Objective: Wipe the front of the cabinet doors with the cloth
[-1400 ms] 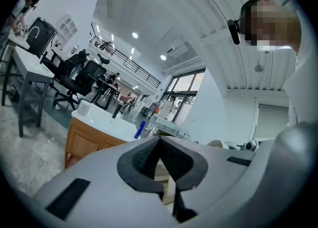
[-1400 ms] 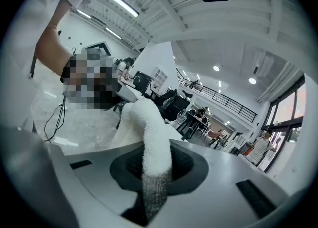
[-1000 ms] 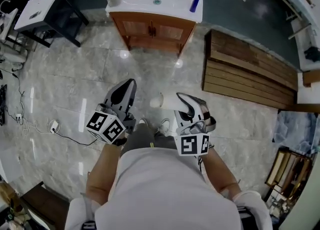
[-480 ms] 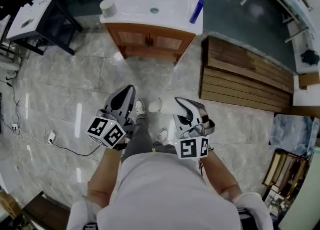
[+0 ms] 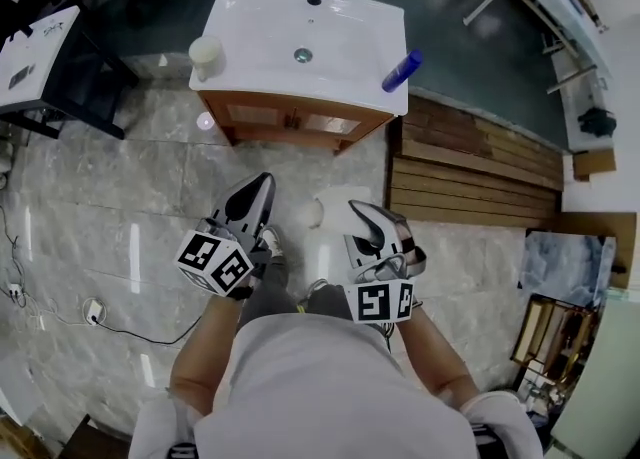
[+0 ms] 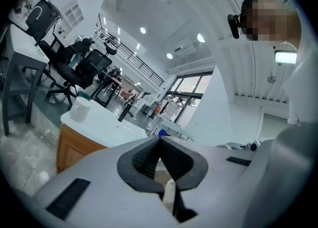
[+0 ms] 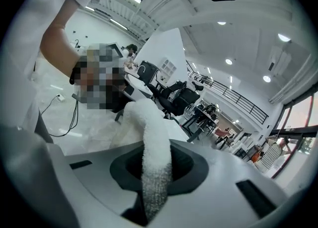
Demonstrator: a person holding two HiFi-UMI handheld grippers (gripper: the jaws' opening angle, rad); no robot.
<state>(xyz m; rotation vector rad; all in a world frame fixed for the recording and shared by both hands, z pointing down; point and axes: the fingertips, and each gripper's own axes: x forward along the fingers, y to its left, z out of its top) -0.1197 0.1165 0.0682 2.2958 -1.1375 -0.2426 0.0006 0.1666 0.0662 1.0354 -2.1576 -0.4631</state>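
Two entries. Right tool [image 5: 358,211] is clamped on the white cloth [image 7: 151,147], carried ready for wiping. Left tool [image 5: 263,183] has its jaws pressed together, empty, seemingly spare. Cabinet doors [image 5: 290,121] stand ahead, well apart; wiping not yet begun.

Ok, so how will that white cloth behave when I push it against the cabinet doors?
Probably floppy: the cloth droops over past the right gripper, whose jaws are shut on it. Its looped, towel-like pile suggests it is light and grippy rather than slippery, so it should likely fold and bunch when pushed.
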